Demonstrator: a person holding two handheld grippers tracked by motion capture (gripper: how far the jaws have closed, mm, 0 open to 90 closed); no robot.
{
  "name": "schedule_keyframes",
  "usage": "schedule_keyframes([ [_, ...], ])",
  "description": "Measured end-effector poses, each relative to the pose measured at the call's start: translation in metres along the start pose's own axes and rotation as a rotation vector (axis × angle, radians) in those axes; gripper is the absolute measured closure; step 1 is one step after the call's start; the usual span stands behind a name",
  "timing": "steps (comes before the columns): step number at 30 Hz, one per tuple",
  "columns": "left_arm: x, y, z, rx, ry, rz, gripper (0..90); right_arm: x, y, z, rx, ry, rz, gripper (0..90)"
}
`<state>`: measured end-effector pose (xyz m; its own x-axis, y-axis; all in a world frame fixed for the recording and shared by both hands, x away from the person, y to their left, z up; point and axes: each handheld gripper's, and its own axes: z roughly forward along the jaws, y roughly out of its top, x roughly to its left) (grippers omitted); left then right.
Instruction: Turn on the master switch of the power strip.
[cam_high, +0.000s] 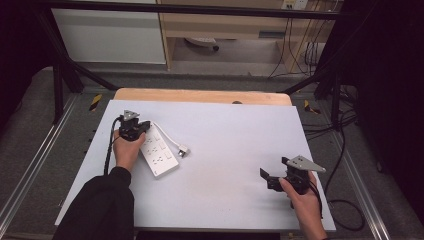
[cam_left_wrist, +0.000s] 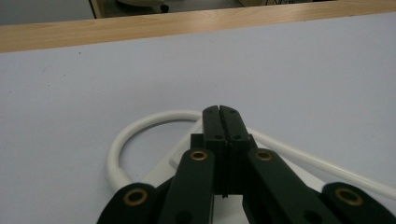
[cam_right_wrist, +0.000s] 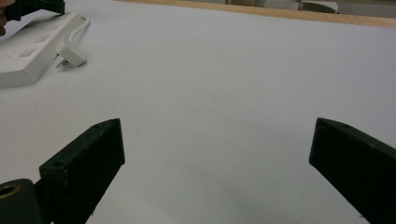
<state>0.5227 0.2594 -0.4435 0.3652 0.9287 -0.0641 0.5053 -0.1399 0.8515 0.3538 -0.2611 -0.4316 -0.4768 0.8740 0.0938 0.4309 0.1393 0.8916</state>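
**Left gripper closed over the power strip, right gripper wide apart on bare board**

The left gripper (cam_high: 134, 125) sits over the far end of the white power strip (cam_high: 159, 152), and that end is covered by its black body and by the left hand (cam_high: 127, 149). In the left gripper view the jaws stand pressed together with nothing between them, tips over the strip's end where the white cord (cam_left_wrist: 140, 126) curls out; whether they touch the casing is hard to tell. The cord loops round and ends in the plug (cam_high: 183, 151), lying just beside the strip's right edge.

The right gripper (cam_high: 272, 177) rests near the board's near right corner, well apart from the strip, its jaws spread wide and holding nothing. The right hand (cam_high: 305, 200) is cut off by the lower edge of the high view.

Between the two grippers the white board (cam_high: 235, 150) lies open. A strip of wooden table (cam_high: 200, 95) shows beyond its far edge.
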Motion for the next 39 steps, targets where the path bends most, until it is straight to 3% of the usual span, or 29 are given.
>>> schedule_keyframes([
  [11,-0.001,0.002,-0.003,-0.01,0.0,0.0,90.0,0.0,0.0,0.0,0.001,0.001,-0.002,3.8],
  [15,-0.003,0.003,-0.004,-0.012,-0.003,0.007,83.9,0.0,0.0,0.0,-0.001,0.0,-0.002,3.8],
  [20,-0.004,0.005,-0.007,-0.032,-0.006,0.006,74.1,0.0,0.0,0.0,0.0,0.001,-0.002,3.8],
  [24,-0.005,0.007,-0.01,-0.04,-0.002,0.007,60.7,0.0,0.0,0.0,0.0,0.0,-0.002,3.8],
  [31,-0.008,0.01,-0.016,-0.067,-0.046,-0.008,44.2,0.001,0.0,0.001,0.001,0.001,-0.001,3.8],
  [39,-0.015,0.012,-0.017,-0.062,-0.095,-0.04,19.3,0.001,0.0,0.001,0.003,0.003,-0.001,3.7],
])
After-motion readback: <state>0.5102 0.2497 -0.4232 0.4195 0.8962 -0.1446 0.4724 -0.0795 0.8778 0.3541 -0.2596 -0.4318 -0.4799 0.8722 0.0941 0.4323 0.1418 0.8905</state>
